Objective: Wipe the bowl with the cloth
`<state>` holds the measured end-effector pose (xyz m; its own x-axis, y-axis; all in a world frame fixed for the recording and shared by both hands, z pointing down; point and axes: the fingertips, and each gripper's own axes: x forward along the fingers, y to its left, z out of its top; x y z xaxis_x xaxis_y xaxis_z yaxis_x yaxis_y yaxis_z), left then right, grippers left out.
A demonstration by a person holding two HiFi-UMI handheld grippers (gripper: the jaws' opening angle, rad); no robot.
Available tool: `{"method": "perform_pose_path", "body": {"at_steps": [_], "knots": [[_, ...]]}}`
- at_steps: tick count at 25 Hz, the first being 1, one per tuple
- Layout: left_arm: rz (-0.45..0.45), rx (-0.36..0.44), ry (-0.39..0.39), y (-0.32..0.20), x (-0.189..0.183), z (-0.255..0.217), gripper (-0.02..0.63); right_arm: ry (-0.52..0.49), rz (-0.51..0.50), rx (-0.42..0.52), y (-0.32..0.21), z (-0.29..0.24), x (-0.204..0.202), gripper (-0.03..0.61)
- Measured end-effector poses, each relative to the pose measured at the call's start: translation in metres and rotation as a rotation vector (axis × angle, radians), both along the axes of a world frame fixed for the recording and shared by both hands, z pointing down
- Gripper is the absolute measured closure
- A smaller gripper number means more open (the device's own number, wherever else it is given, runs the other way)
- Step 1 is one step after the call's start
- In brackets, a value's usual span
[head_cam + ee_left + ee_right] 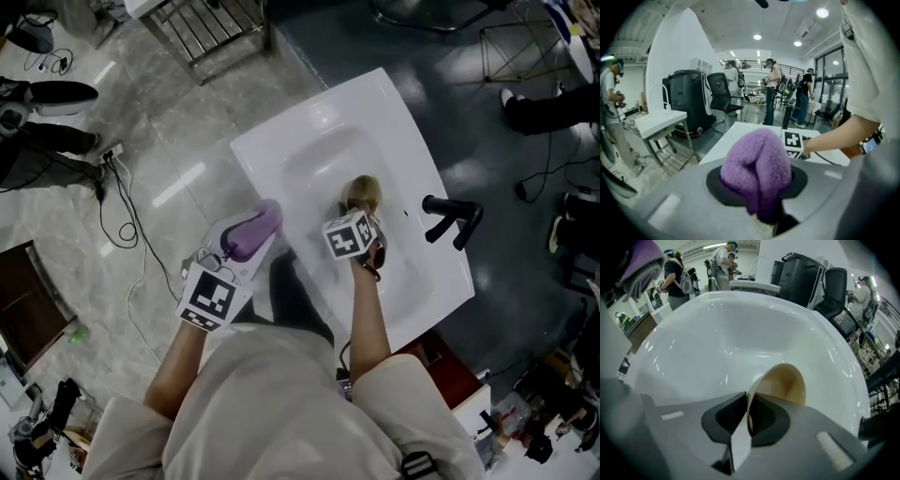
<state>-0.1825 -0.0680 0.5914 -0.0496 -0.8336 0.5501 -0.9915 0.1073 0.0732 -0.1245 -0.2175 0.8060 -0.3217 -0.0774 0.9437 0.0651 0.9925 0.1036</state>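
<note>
Shiny grey floor (187,141) lies all around a white sink (319,117). A black tap (450,223) stands at the sink's right side. Far off in the left gripper view, people (772,89) stand in a big bright room near a black chair (721,93).

The bowl (785,380) is inside the sink, down in the white hollow. It is light brown. It does not sit flat. It is tipped up on its edge. Its open side faces to the right in the right gripper view, so the brown inside shows. The right gripper (749,414) has its jaws closed tight on the bowl's thin rim, with one pad inside the bowl and one pad outside. Seen from above, the bowl (365,194) sits just past the right gripper (362,225), near the middle of the sink.

The cloth (757,164) is purple and fluffy. It is squashed into a fat lump. The left gripper (761,199) pinches the lump's lower end between its jaws, and the rest sticks out forward past them. Seen from above, the cloth (255,230) points away from the left gripper (246,246) toward the sink and the bowl. It is at the sink's left edge, near the bowl but not touching it.
</note>
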Motion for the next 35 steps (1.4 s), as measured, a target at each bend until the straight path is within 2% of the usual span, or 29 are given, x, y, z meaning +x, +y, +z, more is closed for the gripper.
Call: {"method": "perform_pose_path", "body": {"at_steps": [4, 7, 13, 21, 26, 32, 35], "knots": [[0.043, 0.026, -0.002, 0.003, -0.004, -0.013, 0.499, -0.08, 0.053, -0.016, 0.009, -0.035, -0.001, 0.555], [0.086, 0.046, -0.004, 0.003, -0.004, -0.024, 0.499, -0.155, 0.075, -0.063, 0.026, -0.062, 0.001, 0.555], [0.179, 0.097, -0.013, 0.004, 0.005, -0.054, 0.499, -0.287, 0.243, -0.133, 0.05, -0.117, 0.026, 0.555], [0.279, 0.146, 0.031, -0.001, 0.019, -0.076, 0.499, -0.395, 0.384, -0.077, 0.051, -0.179, 0.058, 0.555], [0.359, 0.206, 0.025, -0.011, 0.033, -0.103, 0.499, -0.476, 0.492, -0.031, 0.055, -0.22, 0.085, 0.555], [0.474, 0.256, 0.021, -0.021, 0.062, -0.132, 0.499, -0.587, 0.613, -0.015, 0.071, -0.268, 0.122, 0.555], [0.547, 0.309, 0.032, -0.024, 0.081, -0.152, 0.499, -0.694, 0.671, -0.047, 0.078, -0.294, 0.132, 0.555]]}}
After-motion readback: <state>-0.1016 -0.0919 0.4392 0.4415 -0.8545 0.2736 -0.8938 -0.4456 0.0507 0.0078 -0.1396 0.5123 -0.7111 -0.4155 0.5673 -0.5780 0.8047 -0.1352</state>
